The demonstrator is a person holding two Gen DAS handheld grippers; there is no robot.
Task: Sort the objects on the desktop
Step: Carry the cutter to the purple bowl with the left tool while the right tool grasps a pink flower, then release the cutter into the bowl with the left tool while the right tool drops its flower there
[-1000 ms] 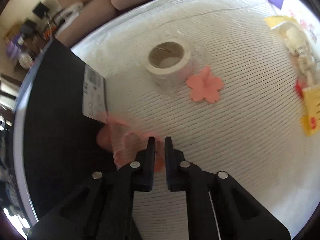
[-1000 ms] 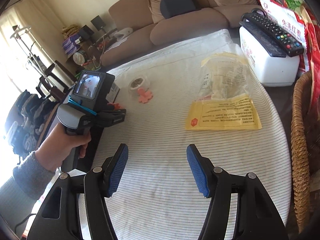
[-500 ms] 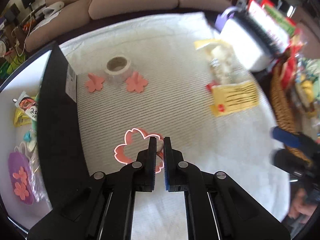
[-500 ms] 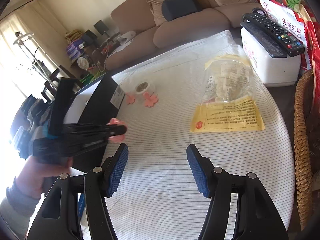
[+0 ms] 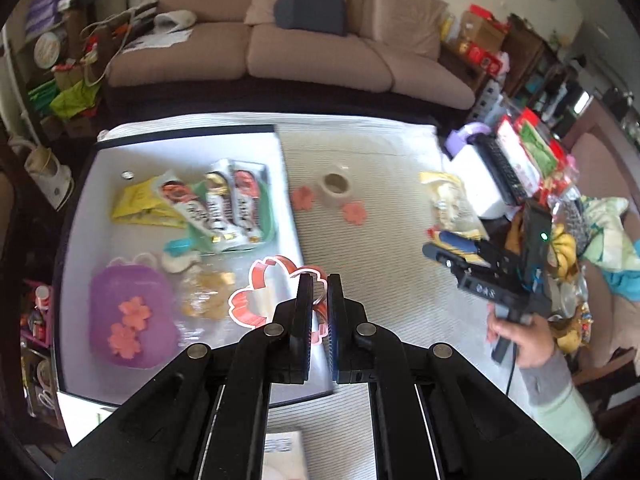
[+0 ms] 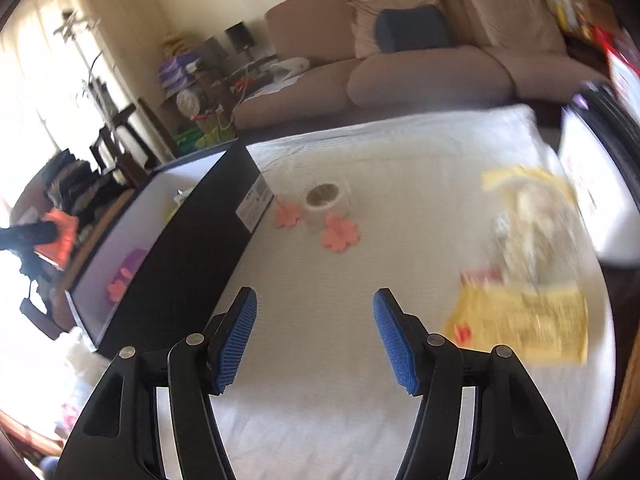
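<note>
Between the left hand-held gripper [image 5: 319,280] tips, flower-shaped cutter [image 5: 264,296].

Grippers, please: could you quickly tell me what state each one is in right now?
Left gripper: closed on the pink flower-shaped cutter.
Right gripper: open, holding nothing.

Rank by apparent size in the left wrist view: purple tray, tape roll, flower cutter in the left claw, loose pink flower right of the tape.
1. purple tray
2. flower cutter, though it is held nearer the camera, so unsure
3. tape roll
4. pink flower, close to the tape roll in size
</note>
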